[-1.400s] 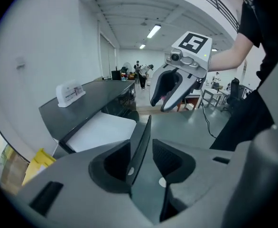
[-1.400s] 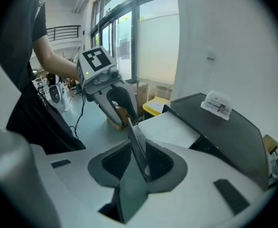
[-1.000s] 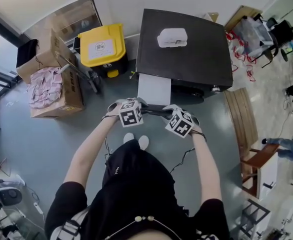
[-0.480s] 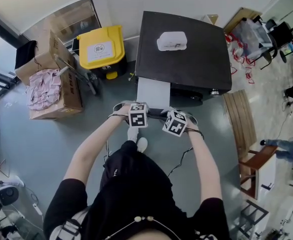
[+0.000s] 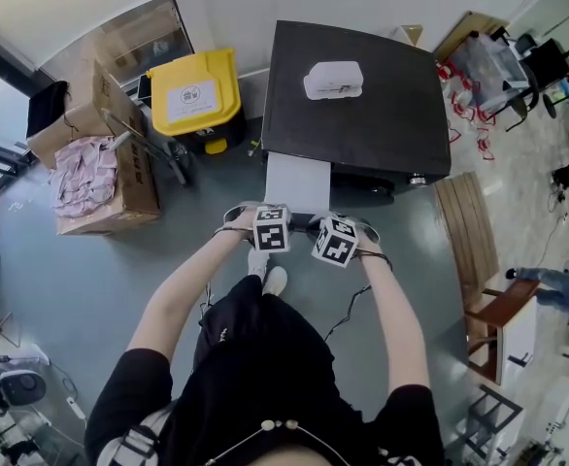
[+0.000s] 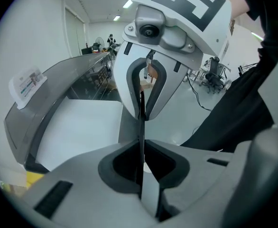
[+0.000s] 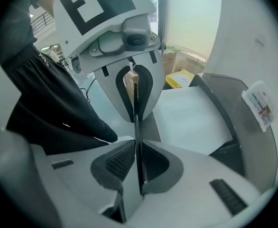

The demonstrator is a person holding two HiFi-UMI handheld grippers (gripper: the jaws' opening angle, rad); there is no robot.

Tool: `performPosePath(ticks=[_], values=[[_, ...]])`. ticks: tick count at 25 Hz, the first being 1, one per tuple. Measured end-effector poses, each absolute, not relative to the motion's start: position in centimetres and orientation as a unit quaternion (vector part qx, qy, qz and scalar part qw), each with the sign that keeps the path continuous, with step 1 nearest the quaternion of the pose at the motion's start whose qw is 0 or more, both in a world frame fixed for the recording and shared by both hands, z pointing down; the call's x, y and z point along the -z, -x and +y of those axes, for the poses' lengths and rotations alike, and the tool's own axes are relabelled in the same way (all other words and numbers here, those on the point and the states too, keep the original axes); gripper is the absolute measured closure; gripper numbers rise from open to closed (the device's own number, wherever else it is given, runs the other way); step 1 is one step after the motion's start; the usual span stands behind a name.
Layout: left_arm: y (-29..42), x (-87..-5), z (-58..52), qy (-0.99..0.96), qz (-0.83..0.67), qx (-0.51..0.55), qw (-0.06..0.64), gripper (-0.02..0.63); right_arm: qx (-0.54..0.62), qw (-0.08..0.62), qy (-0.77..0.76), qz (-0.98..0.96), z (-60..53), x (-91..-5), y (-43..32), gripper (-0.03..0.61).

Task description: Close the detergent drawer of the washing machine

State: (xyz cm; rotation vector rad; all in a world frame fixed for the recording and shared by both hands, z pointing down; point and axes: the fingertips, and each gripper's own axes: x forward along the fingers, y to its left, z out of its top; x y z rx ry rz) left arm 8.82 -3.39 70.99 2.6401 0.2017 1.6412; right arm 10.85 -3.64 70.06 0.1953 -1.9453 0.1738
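Both grippers closing on the open detergent drawer's front panel.
The detergent drawer (image 5: 299, 181) projects from the front left of the washing machine (image 5: 362, 105), pulled fully out toward the person. Its thin dark front panel (image 6: 141, 113) forms the edge farthest from the washing machine. The left gripper (image 6: 142, 147) and right gripper (image 7: 138, 148) face each other at opposite ends of this panel. On each gripper the fingers are closing, with the panel edge between them and the fingertips against both its faces.
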Motion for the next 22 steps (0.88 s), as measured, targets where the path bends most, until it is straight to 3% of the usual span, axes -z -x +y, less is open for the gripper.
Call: performPosePath(ticks=[22], values=[[-8.7,-69.9,-3.6,-0.851,0.085,-0.515,0.047,0.580,-0.081,0.578,-0.017,-0.812,-3.7,-69.2,-10.6,0.545]])
